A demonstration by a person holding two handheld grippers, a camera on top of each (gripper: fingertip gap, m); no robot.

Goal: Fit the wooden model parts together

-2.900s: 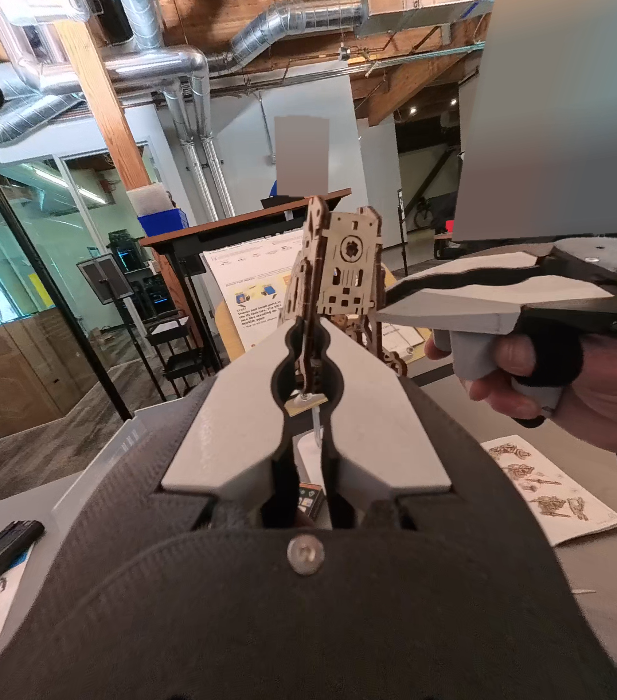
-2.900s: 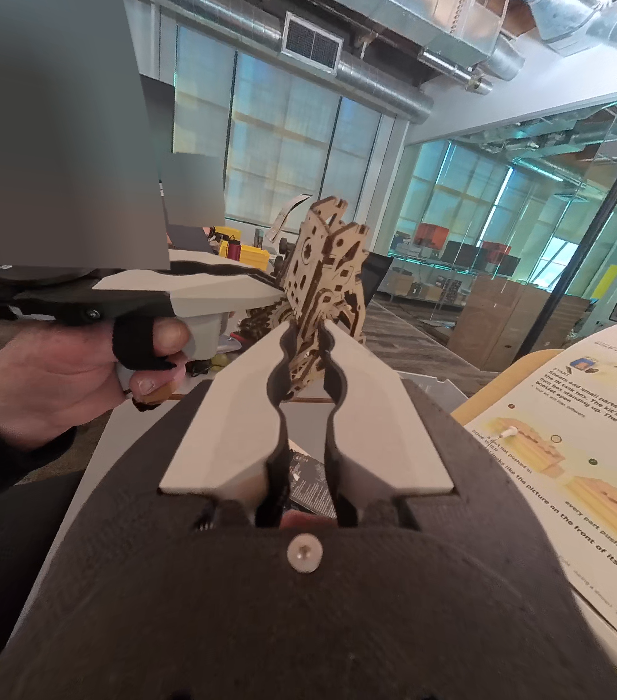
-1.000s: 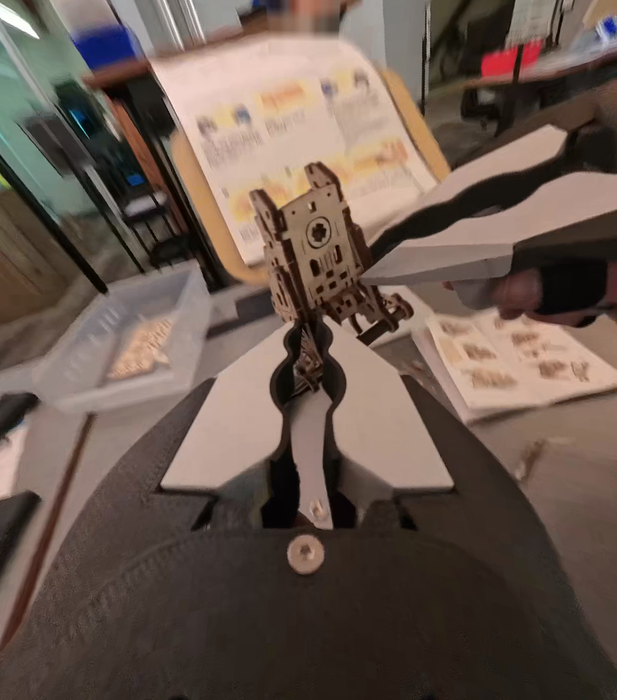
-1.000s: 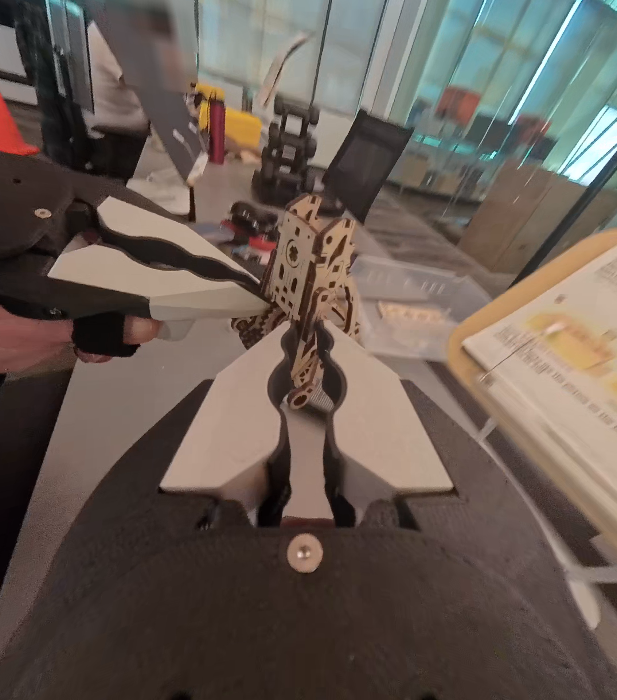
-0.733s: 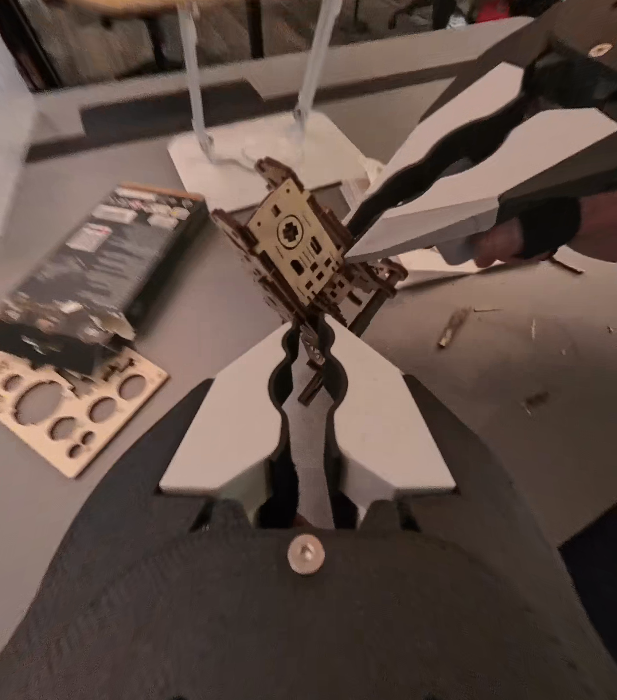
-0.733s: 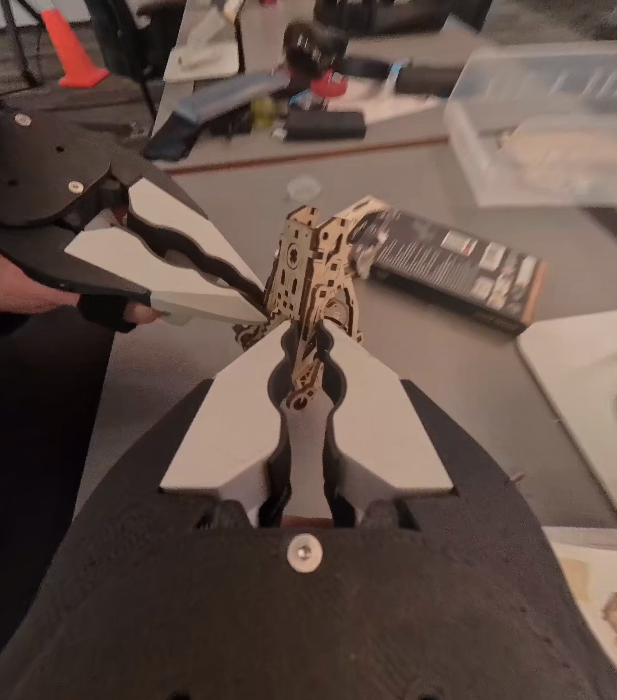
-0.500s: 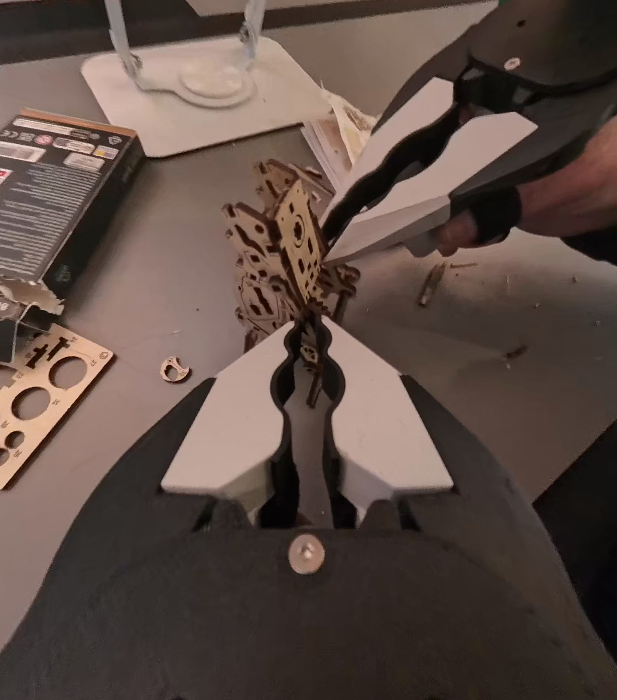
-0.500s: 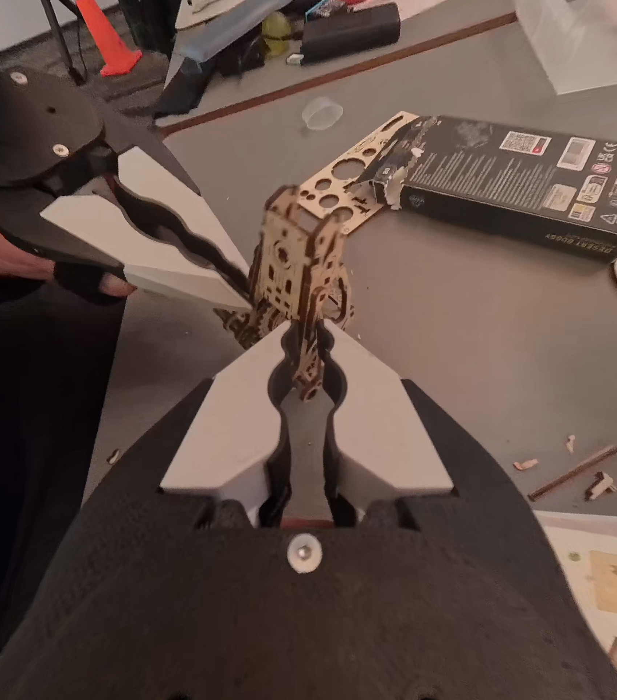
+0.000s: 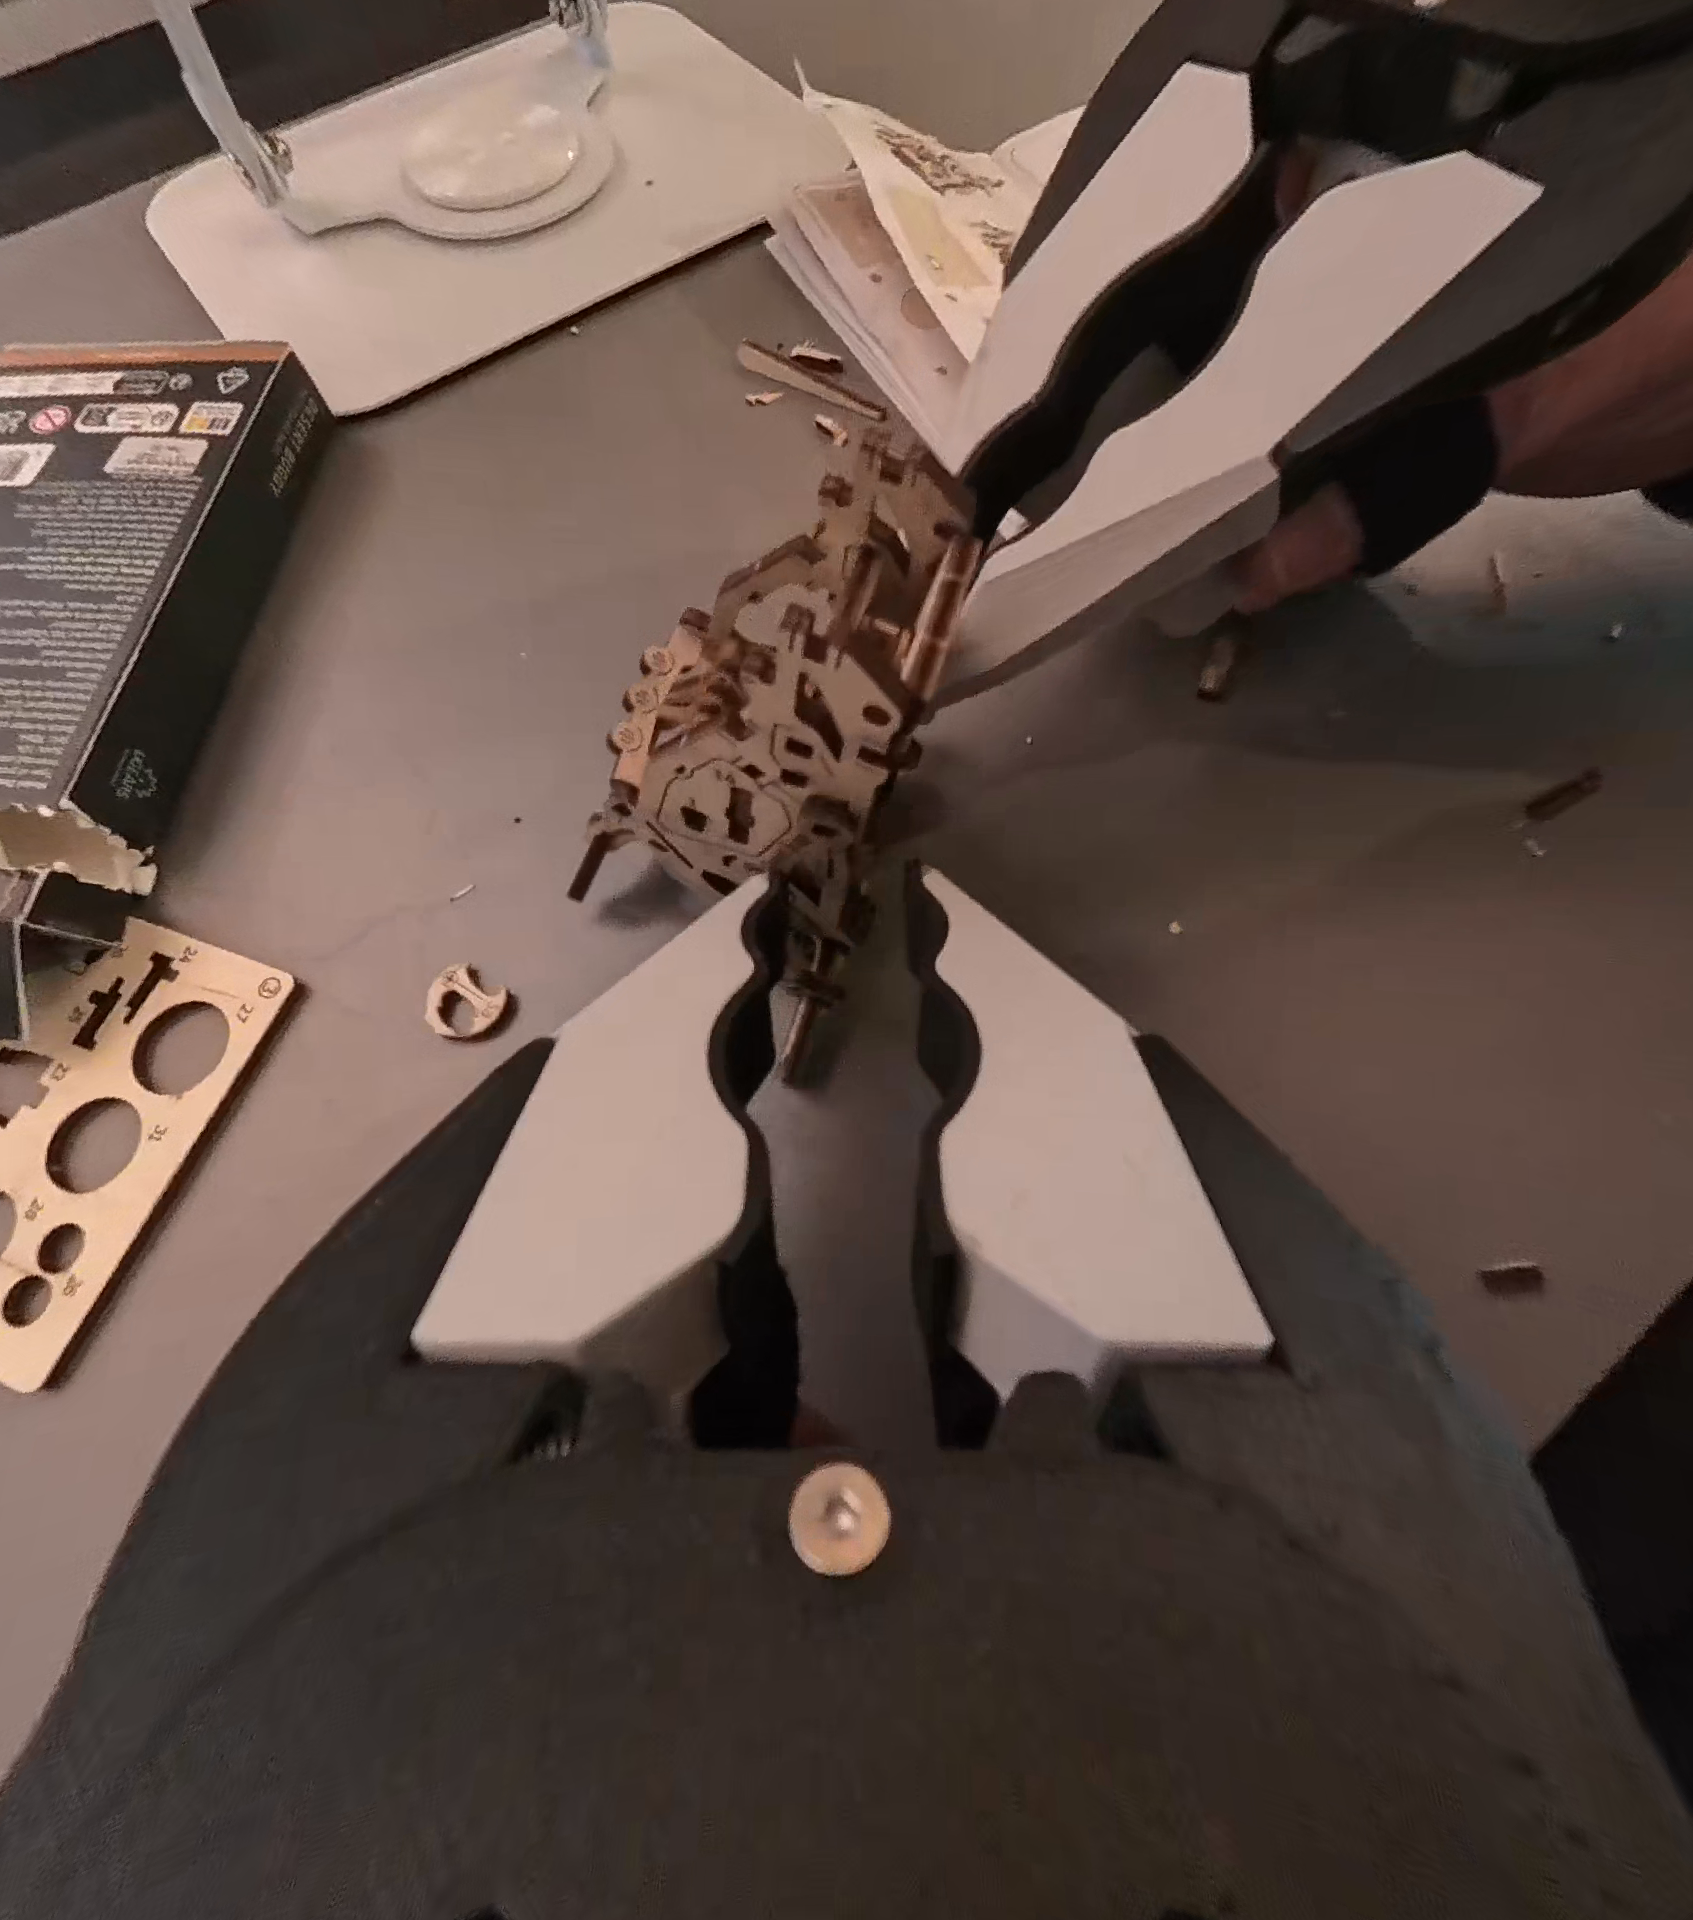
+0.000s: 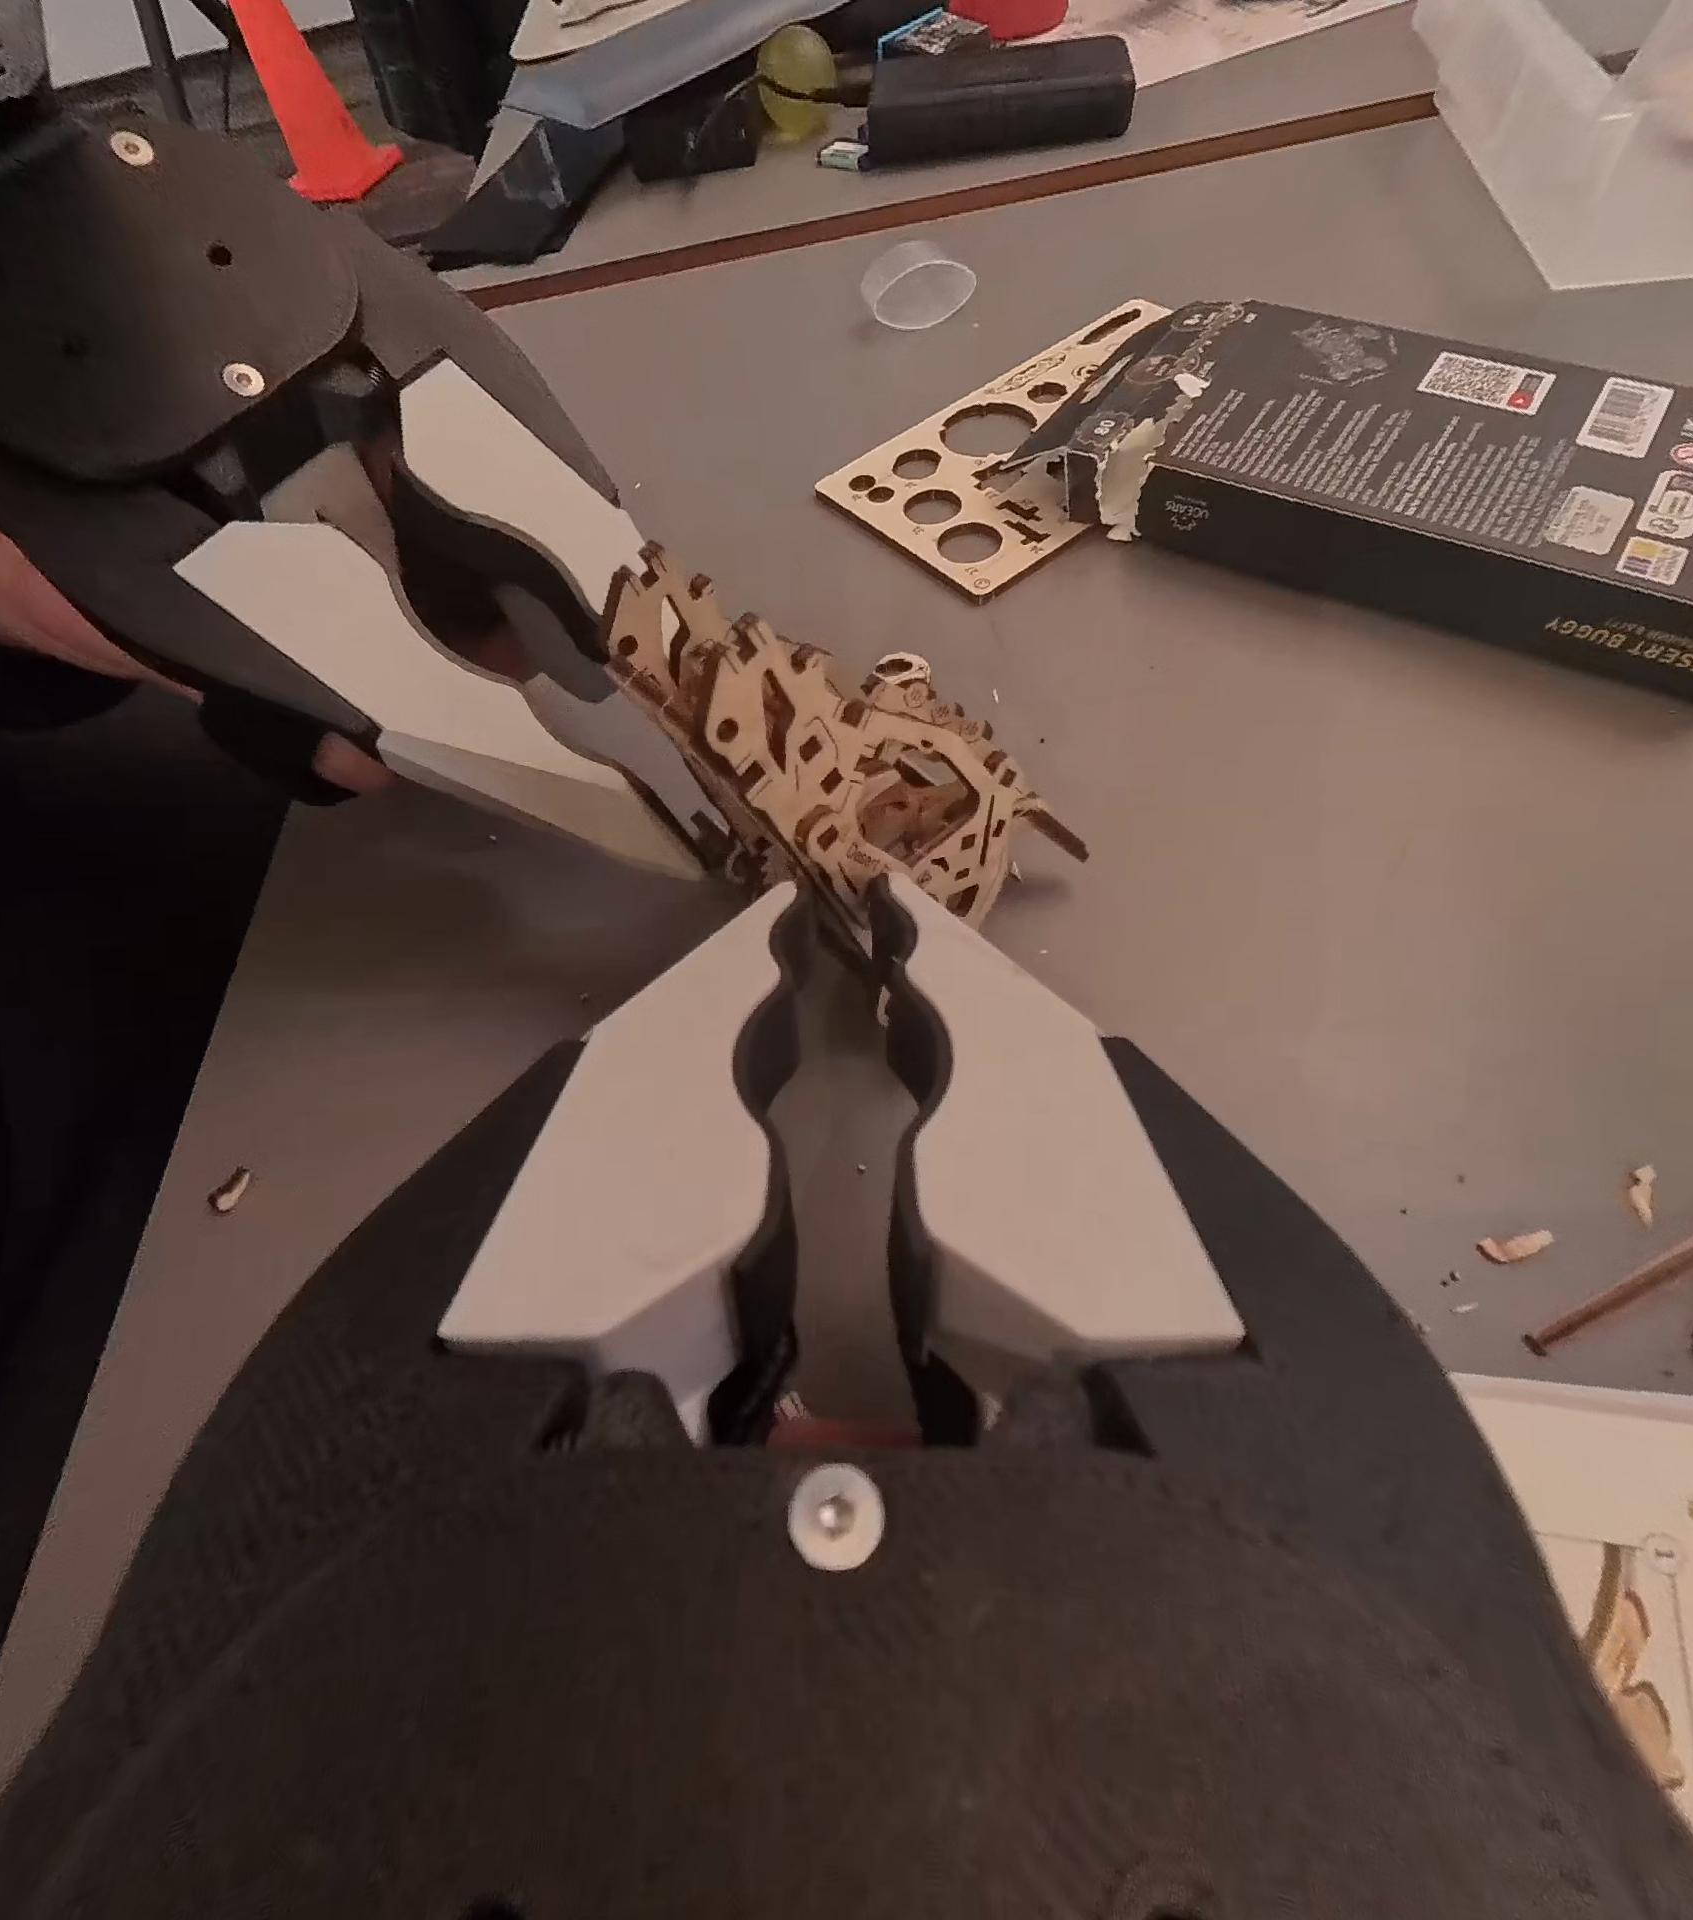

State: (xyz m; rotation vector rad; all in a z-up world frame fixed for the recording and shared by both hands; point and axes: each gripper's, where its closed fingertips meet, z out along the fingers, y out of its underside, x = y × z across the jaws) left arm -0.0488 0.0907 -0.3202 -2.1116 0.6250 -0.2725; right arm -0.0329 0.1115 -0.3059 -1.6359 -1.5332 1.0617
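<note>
The wooden model [image 9: 800,727] leans on the grey table [image 9: 1237,935] between the two tongs. The left tongs [image 9: 837,894] stand open, with a gap at the right fingertip, and only the model's axle end pokes between them. The right tongs [image 10: 842,904] are nearly closed, pinching the model's thin side panel. Farther left lie a punched wooden sheet [image 9: 42,1174] and a torn black box [image 9: 83,582]; a white stand base [image 9: 468,229] sits beyond.
</note>
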